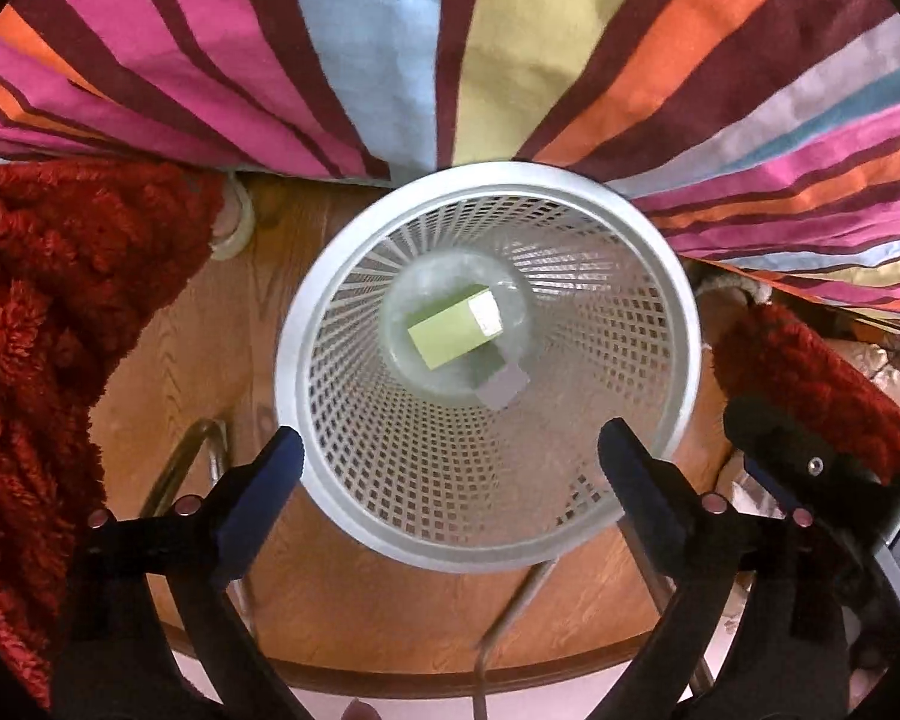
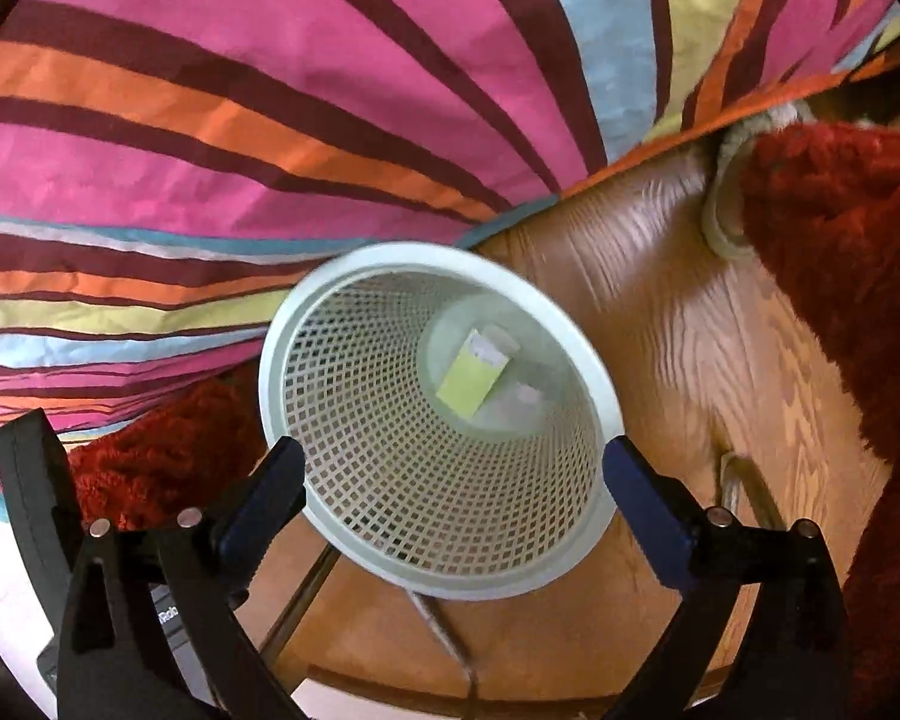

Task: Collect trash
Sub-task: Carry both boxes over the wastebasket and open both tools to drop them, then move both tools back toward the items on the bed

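A white mesh waste basket (image 1: 330, 324) stands on the wooden floor, seen from above in both views (image 2: 282, 360). A green and white box (image 1: 450, 330) lies on its bottom, next to a pale grey piece (image 1: 504, 390); the box also shows in the right wrist view (image 2: 471, 384). My left gripper (image 1: 450, 468) is open and empty above the basket's near rim. My right gripper (image 2: 453, 480) is open and empty above the same rim. The right gripper's body shows at the right edge of the left wrist view (image 1: 810, 468).
A striped bed cover (image 1: 390, 48) hangs behind the basket (image 2: 270, 120). Red shaggy rugs (image 1: 42, 312) lie left and right of it (image 2: 840, 252). Metal legs of a wooden table or stool (image 1: 510, 606) run under the grippers. A slipper (image 2: 726, 216) lies by the bed.
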